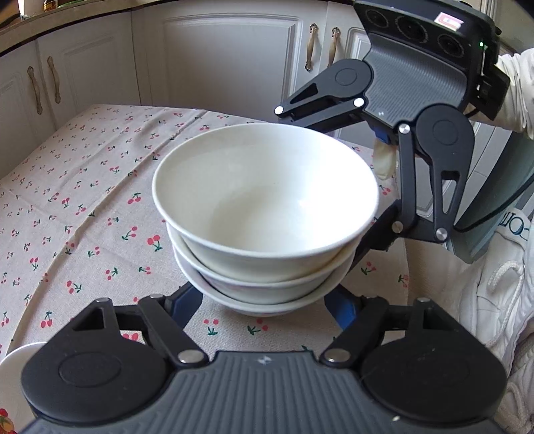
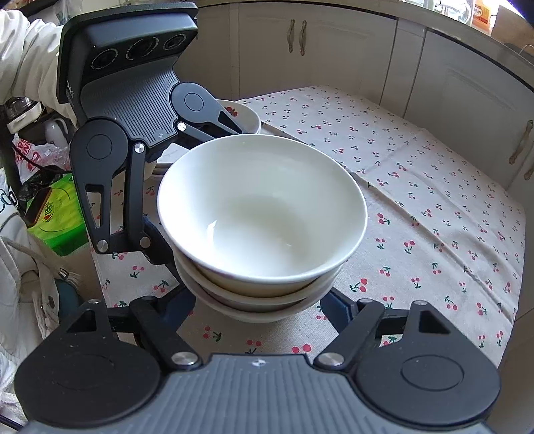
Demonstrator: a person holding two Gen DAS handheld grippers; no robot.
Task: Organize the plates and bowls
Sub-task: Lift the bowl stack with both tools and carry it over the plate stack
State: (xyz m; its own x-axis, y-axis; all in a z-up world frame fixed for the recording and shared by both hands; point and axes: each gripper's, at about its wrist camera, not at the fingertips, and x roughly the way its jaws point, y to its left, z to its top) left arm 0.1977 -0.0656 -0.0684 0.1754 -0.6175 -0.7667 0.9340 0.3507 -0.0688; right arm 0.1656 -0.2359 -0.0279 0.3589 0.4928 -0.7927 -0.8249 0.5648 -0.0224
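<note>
**Desk:** What is filling the frame?

**Photographer:** Cream panelled cabinets (image 1: 217, 60) are running along the back. In front of them a woven beige tablecloth (image 1: 83, 200), printed with small red cherries and creased in long folds, is covering the table.

**Desk:** And the grippers?

**Photographer:** Both are angling down at the same target. The left gripper (image 1: 265, 298) and the right gripper (image 2: 258, 305) are black, with ribbed grey bodies and round pivot discs. Each is standing its blue fingers (image 1: 343, 310) either side of the stack of bowls (image 1: 267, 217), close against the lowest bowl. The rims are hiding the pads, so I cannot tell whether either pair is pressing.

**Desk:** Where is the stack?

**Photographer:** It is sitting near the table's near edge: three round, glossy white bowls nested together, the top one deep and plain.

**Desk:** Anything smaller?

**Photographer:** A bowl with a red pattern (image 2: 247, 117) is resting on white plates (image 2: 167, 160) behind the left gripper. A green carton (image 2: 63, 220) is lying off the table's edge, its print unreadable, and so is the red-and-white label (image 1: 449, 21) on the right gripper.
</note>
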